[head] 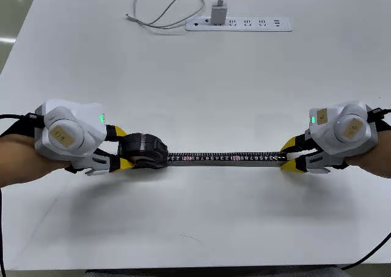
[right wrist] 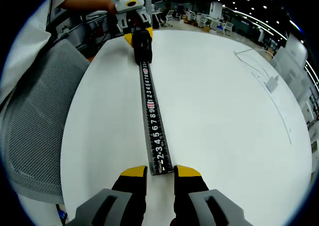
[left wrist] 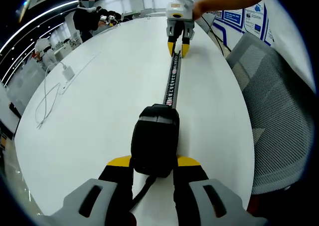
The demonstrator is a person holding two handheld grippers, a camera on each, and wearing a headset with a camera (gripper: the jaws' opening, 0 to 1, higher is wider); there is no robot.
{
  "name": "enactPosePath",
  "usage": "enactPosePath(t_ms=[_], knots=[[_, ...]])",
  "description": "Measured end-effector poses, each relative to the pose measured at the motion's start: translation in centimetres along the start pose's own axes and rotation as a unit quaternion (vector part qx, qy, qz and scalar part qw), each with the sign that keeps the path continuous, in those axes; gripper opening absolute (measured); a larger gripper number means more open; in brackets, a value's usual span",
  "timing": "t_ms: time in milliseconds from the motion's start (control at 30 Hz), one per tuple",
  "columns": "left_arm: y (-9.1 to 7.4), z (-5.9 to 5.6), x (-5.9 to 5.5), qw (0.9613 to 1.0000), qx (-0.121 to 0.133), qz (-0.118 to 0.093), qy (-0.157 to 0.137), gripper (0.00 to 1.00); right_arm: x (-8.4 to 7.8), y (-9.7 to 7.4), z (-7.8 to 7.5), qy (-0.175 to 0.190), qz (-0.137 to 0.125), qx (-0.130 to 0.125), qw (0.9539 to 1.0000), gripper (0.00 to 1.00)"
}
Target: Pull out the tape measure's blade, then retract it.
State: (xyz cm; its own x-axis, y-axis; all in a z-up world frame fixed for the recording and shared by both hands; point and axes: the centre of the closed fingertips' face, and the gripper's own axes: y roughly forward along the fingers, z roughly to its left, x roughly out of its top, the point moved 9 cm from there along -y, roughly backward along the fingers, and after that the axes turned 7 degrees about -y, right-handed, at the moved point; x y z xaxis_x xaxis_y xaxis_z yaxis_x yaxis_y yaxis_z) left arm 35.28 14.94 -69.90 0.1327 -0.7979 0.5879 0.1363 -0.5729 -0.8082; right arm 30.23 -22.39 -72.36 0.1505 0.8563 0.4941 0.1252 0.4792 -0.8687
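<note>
A black tape measure case (head: 143, 150) rests on the white table (head: 201, 93), and my left gripper (head: 123, 147) is shut on it from the left. In the left gripper view the case (left wrist: 155, 138) sits between the yellow-tipped jaws of my left gripper (left wrist: 154, 162). The dark numbered blade (head: 226, 158) is drawn out flat along the table to the right. My right gripper (head: 289, 155) is shut on the blade's free end. The right gripper view has the blade (right wrist: 153, 123) running away from my right gripper (right wrist: 160, 172) to the case (right wrist: 142, 44).
A white power strip (head: 244, 24) with a charger (head: 219, 11) and a looped cable (head: 165, 8) lies at the table's far edge. A grey mesh chair (left wrist: 269, 101) stands beside the table's near edge. Bare tabletop lies beyond the blade.
</note>
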Motion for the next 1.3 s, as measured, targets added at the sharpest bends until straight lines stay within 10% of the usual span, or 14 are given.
enactPosePath(t_ms=[1300], knots=[[-1.4, -0.1, 0.0, 0.9956, 0.023, -0.049, -0.076, 0.45, 1.2, -1.2, 0.5, 0.063, -0.052, -0.026, 0.9963, 0.33]])
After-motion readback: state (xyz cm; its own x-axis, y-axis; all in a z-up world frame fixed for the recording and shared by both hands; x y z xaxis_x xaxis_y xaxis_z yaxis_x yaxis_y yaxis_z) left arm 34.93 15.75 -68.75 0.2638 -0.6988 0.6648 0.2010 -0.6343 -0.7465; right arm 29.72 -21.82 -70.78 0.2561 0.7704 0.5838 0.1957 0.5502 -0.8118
